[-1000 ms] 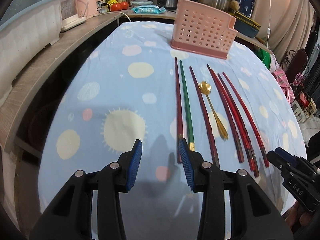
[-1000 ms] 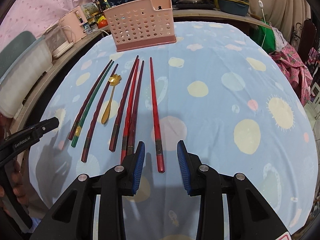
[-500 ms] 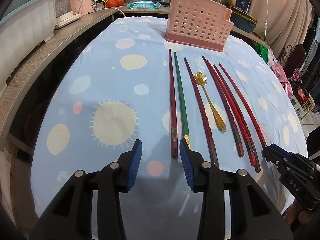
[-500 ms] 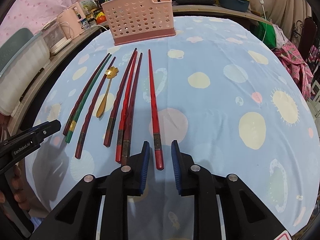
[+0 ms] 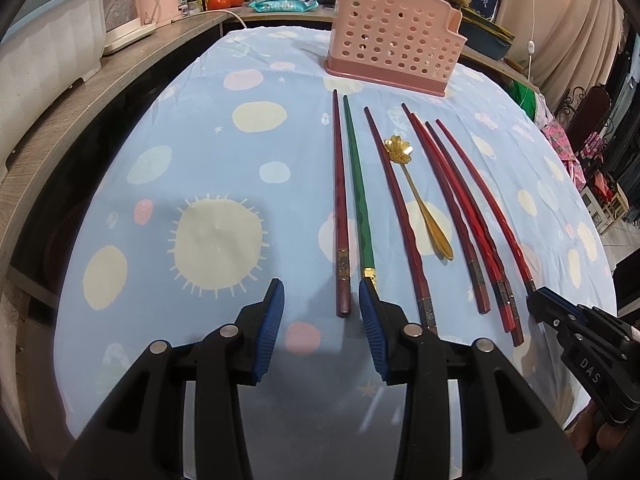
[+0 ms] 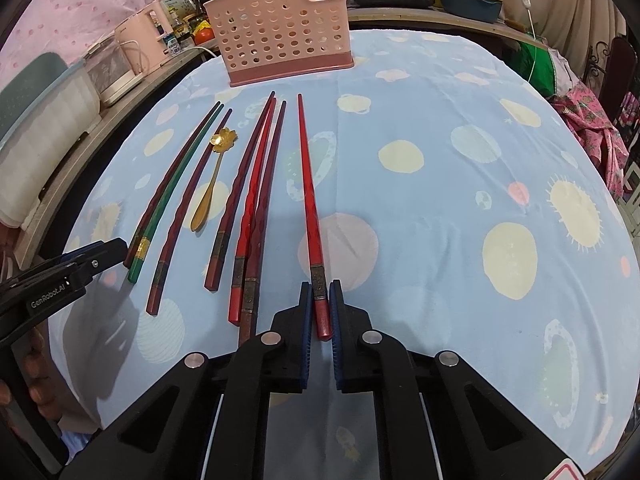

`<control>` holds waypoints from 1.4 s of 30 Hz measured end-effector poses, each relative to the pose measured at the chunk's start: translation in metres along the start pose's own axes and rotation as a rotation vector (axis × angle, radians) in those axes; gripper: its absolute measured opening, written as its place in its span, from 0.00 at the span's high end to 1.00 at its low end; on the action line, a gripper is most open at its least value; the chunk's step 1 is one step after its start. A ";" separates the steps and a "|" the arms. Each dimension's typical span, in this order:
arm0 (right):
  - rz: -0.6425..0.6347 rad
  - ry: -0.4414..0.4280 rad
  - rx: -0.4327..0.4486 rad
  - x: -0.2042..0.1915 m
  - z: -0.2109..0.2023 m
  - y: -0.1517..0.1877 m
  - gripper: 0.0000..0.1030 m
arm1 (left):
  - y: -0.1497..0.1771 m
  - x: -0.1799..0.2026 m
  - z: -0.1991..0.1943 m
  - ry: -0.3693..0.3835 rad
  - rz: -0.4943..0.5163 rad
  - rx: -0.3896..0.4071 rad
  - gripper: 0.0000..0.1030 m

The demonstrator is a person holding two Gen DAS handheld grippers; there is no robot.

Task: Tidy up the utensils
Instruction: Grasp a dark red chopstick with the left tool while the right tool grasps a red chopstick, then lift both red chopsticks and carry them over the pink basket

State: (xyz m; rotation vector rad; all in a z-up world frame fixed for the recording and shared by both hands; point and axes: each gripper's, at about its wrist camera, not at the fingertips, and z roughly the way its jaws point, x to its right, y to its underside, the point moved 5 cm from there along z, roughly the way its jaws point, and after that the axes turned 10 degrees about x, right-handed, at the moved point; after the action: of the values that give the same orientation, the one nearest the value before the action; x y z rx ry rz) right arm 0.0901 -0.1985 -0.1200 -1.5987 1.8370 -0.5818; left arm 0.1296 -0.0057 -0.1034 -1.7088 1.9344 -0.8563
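Your right hand-held gripper (image 6: 321, 312) is clamping the thick near end of the bright red chopstick (image 6: 308, 184), its blue pads (image 6: 306, 320) pressing on both sides. That chopstick is lying on the bench (image 6: 440, 128), tip pointing toward the pink perforated holder (image 6: 284, 28) at the far edge, set apart to the right of the other sticks. Your left hand-held gripper (image 5: 320, 320) is hanging partly open with nothing between its pads, and the butt of the dark red chopstick (image 5: 340, 208) is lying in front of that gap. Just beside it are lying the green chopstick (image 5: 358, 188), another dark red one, and the gold spoon (image 5: 416, 196), its flower-shaped bowl toward the holder.
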 end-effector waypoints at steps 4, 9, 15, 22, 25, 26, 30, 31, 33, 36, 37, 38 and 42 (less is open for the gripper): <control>0.000 0.000 0.000 0.000 0.000 0.000 0.92 | -0.001 -0.002 0.006 -0.007 0.001 -0.008 0.65; -0.001 0.000 0.000 0.000 0.000 0.000 0.92 | -0.002 -0.001 0.011 -0.006 0.007 -0.007 0.66; -0.001 0.000 0.000 0.000 0.001 0.000 0.92 | -0.004 0.001 0.014 0.000 0.017 -0.003 0.78; -0.001 -0.002 0.000 0.000 0.001 0.000 0.92 | -0.003 0.003 0.014 0.032 0.017 -0.004 0.93; 0.000 -0.002 0.002 -0.001 0.001 0.001 0.92 | -0.003 0.003 0.012 0.040 0.007 -0.007 0.93; 0.000 -0.003 0.002 -0.001 0.000 0.001 0.92 | -0.003 0.002 0.011 0.042 0.001 -0.008 0.93; 0.002 -0.005 0.006 -0.001 -0.002 0.000 0.93 | -0.003 0.000 0.004 0.044 -0.010 -0.002 0.93; 0.003 -0.006 0.009 -0.001 -0.004 -0.001 0.93 | -0.004 0.000 0.002 0.046 -0.014 0.002 0.93; 0.004 -0.009 0.016 0.000 -0.006 -0.002 0.93 | -0.007 0.000 -0.004 0.047 -0.014 0.016 0.93; 0.004 -0.015 0.027 -0.001 -0.013 -0.004 0.93 | -0.011 0.000 -0.013 0.045 -0.017 0.035 0.93; 0.010 -0.021 0.032 -0.001 -0.015 -0.006 0.93 | -0.012 -0.001 -0.016 0.044 -0.019 0.041 0.93; 0.015 -0.026 0.037 -0.001 -0.018 -0.007 0.93 | -0.014 -0.001 -0.019 0.046 -0.022 0.047 0.93; 0.019 -0.036 0.068 -0.002 -0.030 -0.014 0.93 | -0.024 -0.002 -0.035 0.046 -0.032 0.084 0.93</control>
State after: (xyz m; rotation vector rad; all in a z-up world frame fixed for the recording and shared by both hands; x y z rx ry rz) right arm 0.0790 -0.2010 -0.0882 -1.5354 1.7854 -0.5966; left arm 0.1238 0.0009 -0.0621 -1.6890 1.8777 -0.9828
